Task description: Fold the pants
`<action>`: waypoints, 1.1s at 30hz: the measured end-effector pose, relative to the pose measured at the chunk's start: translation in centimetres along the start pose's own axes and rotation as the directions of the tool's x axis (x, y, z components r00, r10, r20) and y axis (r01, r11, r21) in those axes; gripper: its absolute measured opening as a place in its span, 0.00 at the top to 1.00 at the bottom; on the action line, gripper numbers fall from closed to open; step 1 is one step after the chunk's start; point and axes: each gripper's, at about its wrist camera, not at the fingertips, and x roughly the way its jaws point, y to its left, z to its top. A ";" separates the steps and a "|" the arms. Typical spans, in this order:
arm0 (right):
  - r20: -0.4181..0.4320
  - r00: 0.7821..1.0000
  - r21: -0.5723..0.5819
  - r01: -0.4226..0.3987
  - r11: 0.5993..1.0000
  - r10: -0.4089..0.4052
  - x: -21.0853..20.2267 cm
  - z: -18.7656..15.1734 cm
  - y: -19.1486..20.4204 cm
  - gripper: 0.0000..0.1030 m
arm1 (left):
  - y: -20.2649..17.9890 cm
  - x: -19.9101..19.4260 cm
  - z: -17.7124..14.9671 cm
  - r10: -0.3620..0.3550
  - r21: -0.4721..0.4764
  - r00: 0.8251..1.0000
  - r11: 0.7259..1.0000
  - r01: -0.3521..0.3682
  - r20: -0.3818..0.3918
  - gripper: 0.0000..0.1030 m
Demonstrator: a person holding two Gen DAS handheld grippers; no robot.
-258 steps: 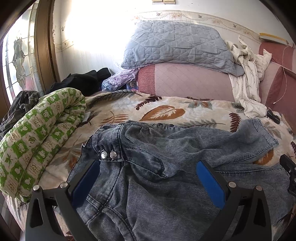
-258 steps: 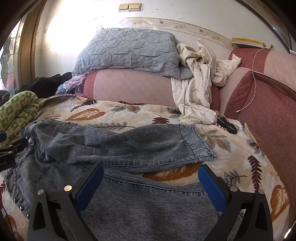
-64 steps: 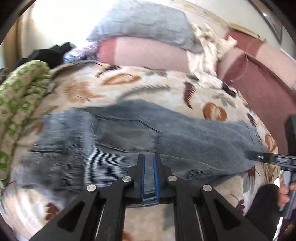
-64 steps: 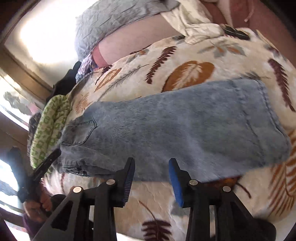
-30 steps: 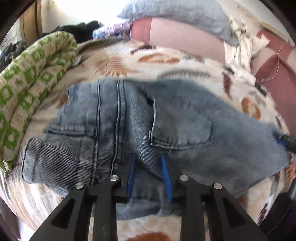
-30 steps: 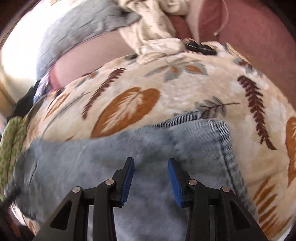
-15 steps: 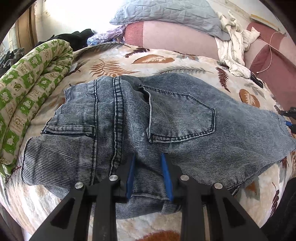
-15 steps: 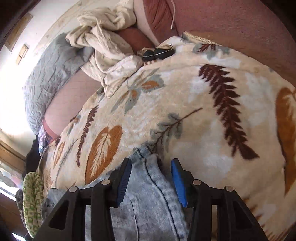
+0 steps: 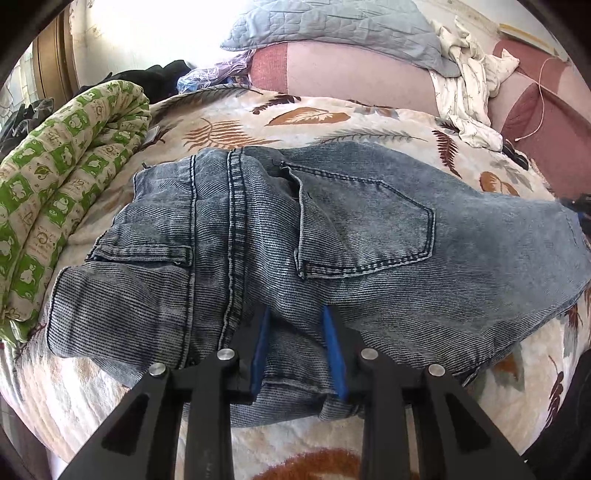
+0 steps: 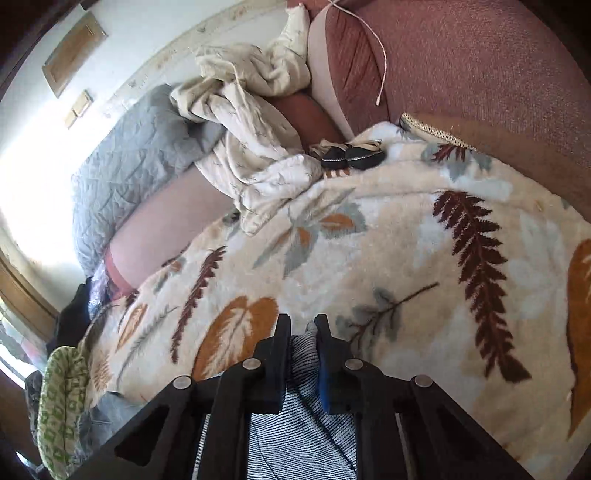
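Observation:
Blue denim pants (image 9: 369,240) lie flat across a leaf-print blanket (image 9: 314,118), back pocket up, waist to the left, leg running right. My left gripper (image 9: 295,310) sits at the near edge below the seat seam, with a raised fold of denim pinched between its blue pads. In the right wrist view the pants (image 10: 291,424) show only as a strip of the leg's end running up between the fingers. My right gripper (image 10: 303,319) has its jaws closing, nearly together, with that denim edge pressed between the pads.
A rolled green-patterned quilt (image 9: 55,184) lines the left side. A grey pillow (image 9: 332,29) and a crumpled cream garment (image 10: 251,122) rest against the red padded back (image 10: 480,74). Small black objects (image 10: 351,157) lie by the garment.
The right gripper's jaws have come together on the denim at the leg's end, where they stood apart around it half a second ago. The left gripper has kept its hold and place.

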 end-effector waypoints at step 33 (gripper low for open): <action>-0.337 0.927 -0.528 -0.331 0.782 0.164 2.4 -15.1 29.3 0.40 | 5.8 -1.8 -0.3 -0.024 -0.192 0.998 0.981 0.033 0.053 0.65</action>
